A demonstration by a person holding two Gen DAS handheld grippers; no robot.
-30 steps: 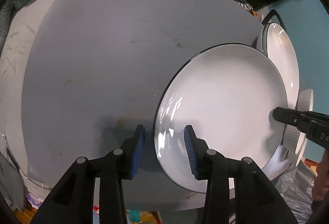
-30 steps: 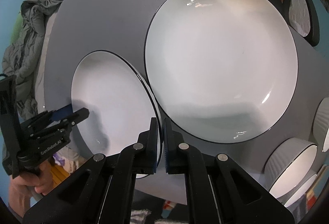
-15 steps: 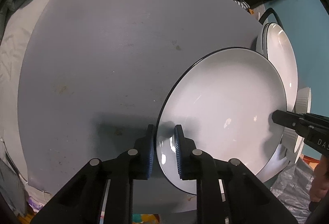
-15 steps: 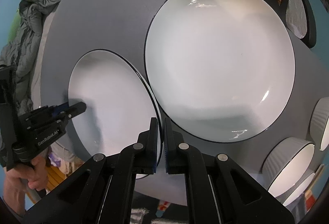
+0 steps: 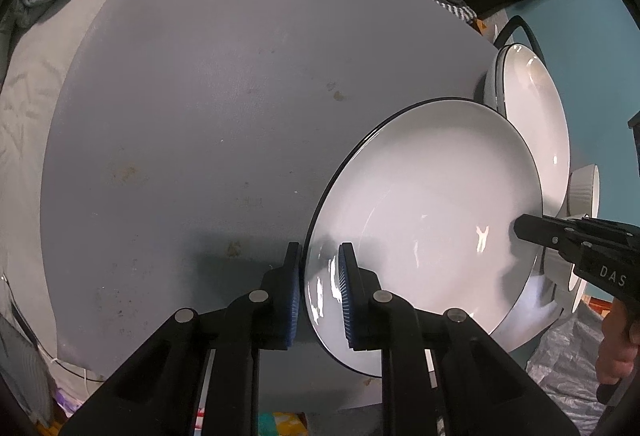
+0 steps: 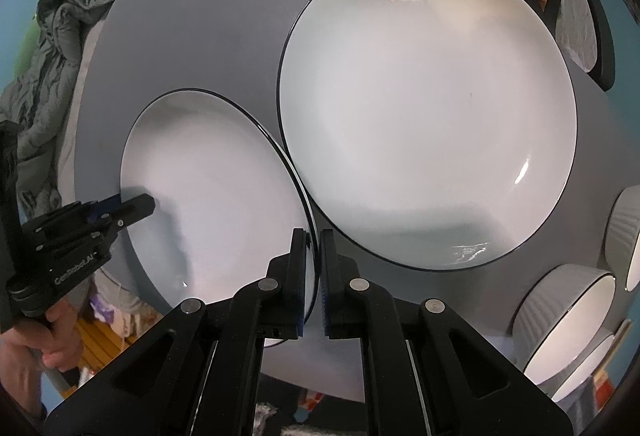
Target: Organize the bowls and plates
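A smaller white plate with a thin black rim is held from both sides above the near part of the grey table. My left gripper is shut on its left rim, blue pads on either side of the lip. My right gripper is shut on the opposite rim of the same plate. Each gripper shows in the other's view: the right gripper at the plate's far side, the left gripper likewise. A larger white plate lies flat on the table beside it.
Ribbed white bowls stand at the table's right edge, another bowl behind them. Grey bedding is bunched beyond the table's left side. A black chair back stands at the far right. A hand grips the left tool.
My left gripper's jaws closed from wide apart onto the smaller plate's rim. The right gripper kept its grip and place. The plate shifted only slightly.
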